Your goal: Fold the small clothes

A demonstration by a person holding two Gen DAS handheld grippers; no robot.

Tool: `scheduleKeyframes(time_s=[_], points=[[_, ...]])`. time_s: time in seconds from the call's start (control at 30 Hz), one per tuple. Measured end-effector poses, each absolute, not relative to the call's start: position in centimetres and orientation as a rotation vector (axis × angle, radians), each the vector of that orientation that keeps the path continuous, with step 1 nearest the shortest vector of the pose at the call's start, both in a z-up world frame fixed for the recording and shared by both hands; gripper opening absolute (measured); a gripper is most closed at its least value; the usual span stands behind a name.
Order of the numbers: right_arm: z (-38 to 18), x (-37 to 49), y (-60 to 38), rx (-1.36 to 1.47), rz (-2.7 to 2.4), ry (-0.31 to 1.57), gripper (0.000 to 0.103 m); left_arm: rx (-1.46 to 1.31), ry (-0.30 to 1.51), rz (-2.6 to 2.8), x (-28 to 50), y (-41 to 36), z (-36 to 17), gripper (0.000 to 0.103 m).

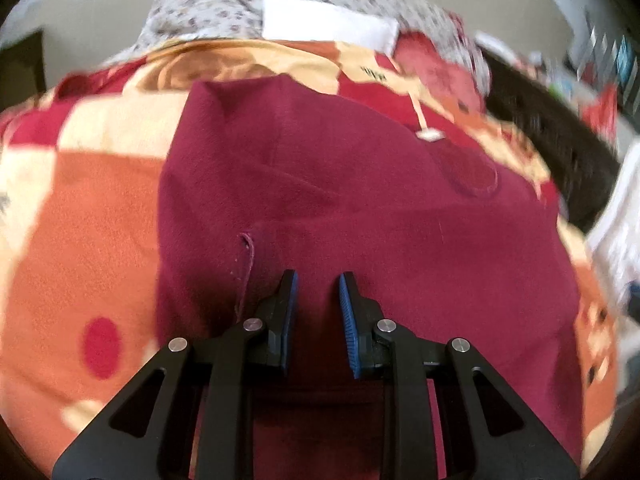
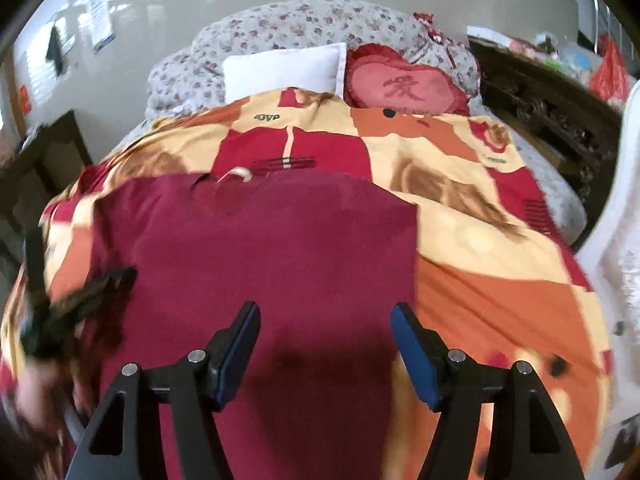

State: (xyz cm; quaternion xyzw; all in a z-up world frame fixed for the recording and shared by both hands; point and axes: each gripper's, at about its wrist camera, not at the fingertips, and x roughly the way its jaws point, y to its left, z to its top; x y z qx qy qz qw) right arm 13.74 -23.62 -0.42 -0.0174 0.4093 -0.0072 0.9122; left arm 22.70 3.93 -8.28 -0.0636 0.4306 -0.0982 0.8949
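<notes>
Maroon garment (image 2: pixel 256 256) spread flat on the bed's quilt (image 2: pixel 500 280), left gripper (image 1: pixel 316 280) and right gripper (image 2: pixel 326 310) above its near part, jaws spread and empty: a pinch here may catch the quilt or one layer, skewing the fold

I'm working in a home bedroom: a bed under a patchwork quilt (image 2: pixel 500 248), a floral duvet (image 2: pixel 288 28) piled at the far end with a white pillow (image 2: pixel 280 70) and heart cushion (image 2: pixel 404 88), dark carved furniture (image 2: pixel 540 100) on the right.
</notes>
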Motion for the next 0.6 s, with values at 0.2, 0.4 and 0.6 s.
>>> scheduleKeyframes(time_s=[0.2, 0.4, 0.6], points=[[1.3, 3.5, -25.5, -0.020, 0.072, 0.852, 0.070, -0.079, 0.918, -0.330, 16.8, 5.5, -5.0, 0.031], [-2.2, -4.8, -26.6, 0.101, 0.116, 0.887, 0.070, -0.053, 0.887, -0.395, 6.8, 8.3, -2.8, 0.062], [-6.3, -9.8, -26.5, 0.255, 0.185, 0.895, 0.070, -0.101, 0.959, -0.419, -0.8, 10.4, -4.6, 0.062]])
